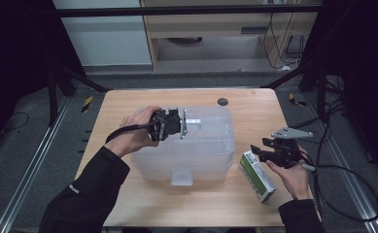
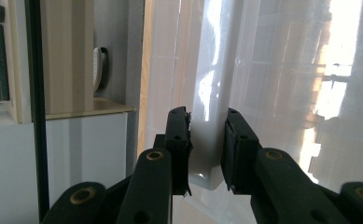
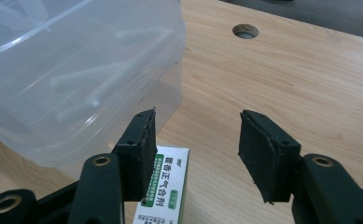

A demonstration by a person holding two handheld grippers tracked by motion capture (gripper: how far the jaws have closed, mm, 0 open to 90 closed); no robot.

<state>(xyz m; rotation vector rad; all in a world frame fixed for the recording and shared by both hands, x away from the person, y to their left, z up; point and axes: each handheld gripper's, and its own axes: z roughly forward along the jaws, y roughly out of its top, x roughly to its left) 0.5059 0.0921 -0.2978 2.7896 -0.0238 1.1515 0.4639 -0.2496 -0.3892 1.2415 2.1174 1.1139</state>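
Two grippers: left gripper [image 2: 206, 140] jaws grasping bin [image 1: 201, 155] latch; right gripper [image 3: 195, 154] jaws released above box [image 1: 257, 175].

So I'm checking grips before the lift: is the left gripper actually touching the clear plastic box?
Touching. In the left gripper view, the left gripper has both jaws pressed against a tab of the clear plastic box, with no gap on either side.

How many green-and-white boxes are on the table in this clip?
1. The green-and-white box lies on the table, right of the clear plastic bin, under the right hand-held gripper. The bin may hide others.
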